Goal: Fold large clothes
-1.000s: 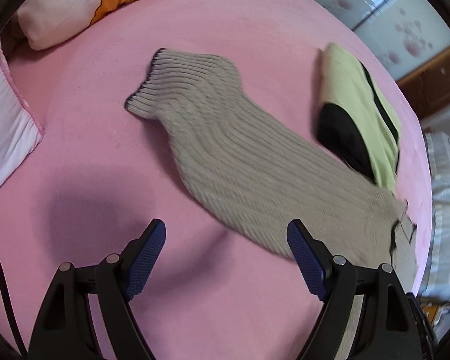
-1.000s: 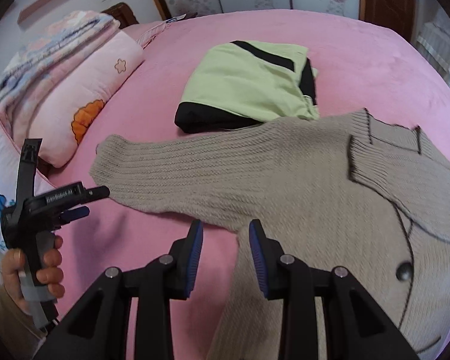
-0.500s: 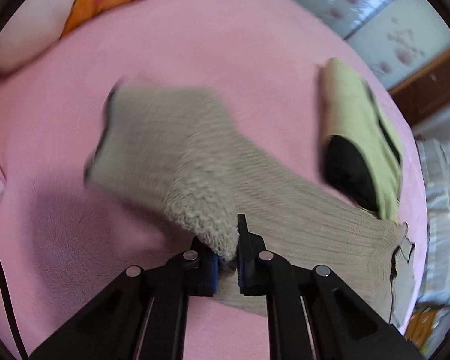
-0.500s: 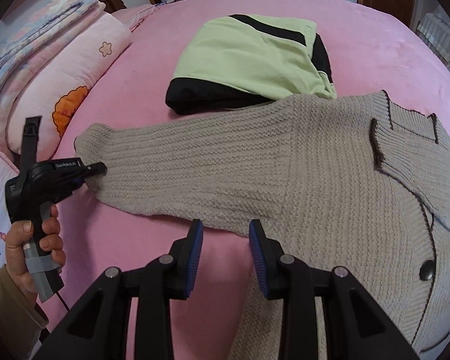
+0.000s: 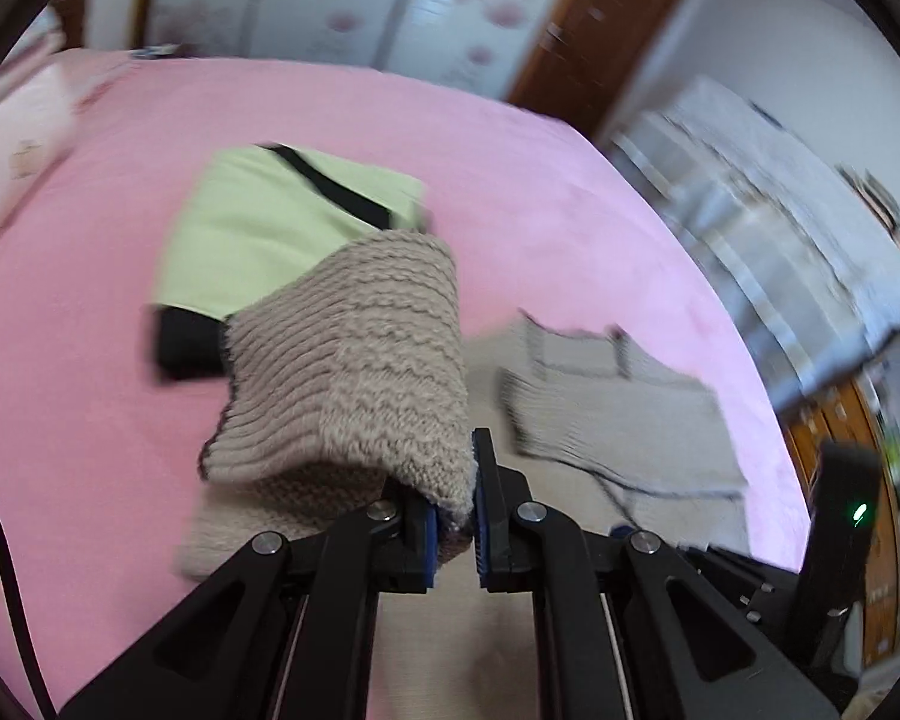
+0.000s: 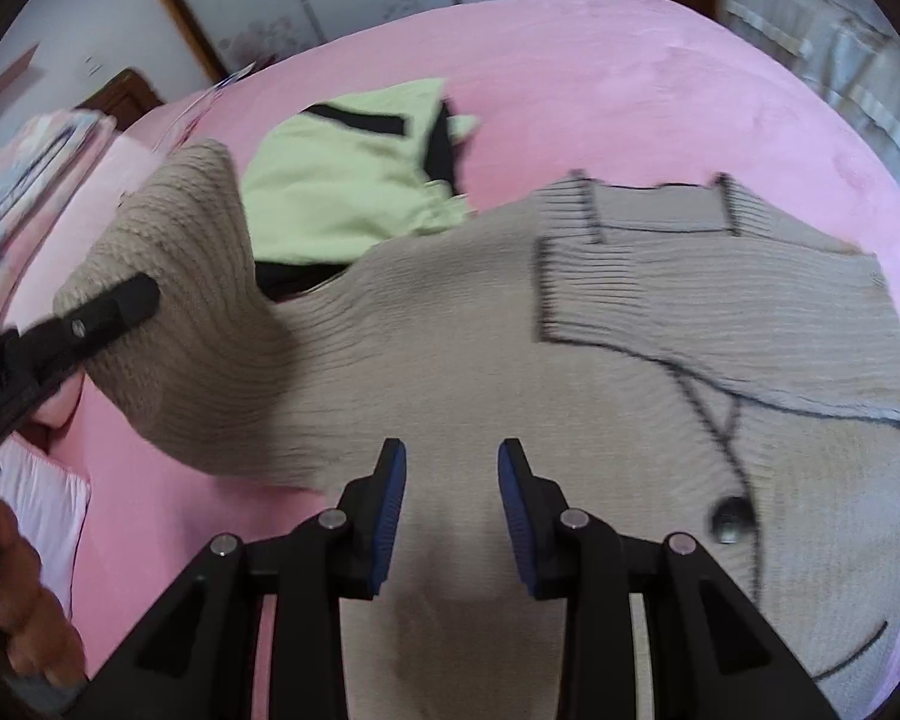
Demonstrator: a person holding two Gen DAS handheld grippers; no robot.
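Observation:
A beige ribbed knit cardigan (image 6: pixel 510 360) lies spread on the pink bed (image 6: pixel 630 90), with its dark-edged collar (image 6: pixel 660 204) at the far side and a dark button (image 6: pixel 729 519) near the right. My left gripper (image 5: pixel 453 516) is shut on the sleeve (image 5: pixel 354 384), whose cuff end droops over to the left of its jaws. In the right wrist view the same sleeve (image 6: pixel 180 276) is raised off the bed at the left gripper (image 6: pixel 90 318). My right gripper (image 6: pixel 452 480) hovers over the cardigan's body, open, with nothing between its blue pads.
A folded light-green and black garment (image 5: pixel 270 222) lies on the bed just beyond the cardigan, also seen in the right wrist view (image 6: pixel 342 192). Pillows and folded bedding (image 6: pixel 42 150) sit at the left edge. A wardrobe and a wooden door (image 5: pixel 594 30) stand behind the bed.
The left gripper went from wide open to shut on the sleeve near its cuff, then lifted it and swung it toward the cardigan's body. The right gripper moved over the body, still open.

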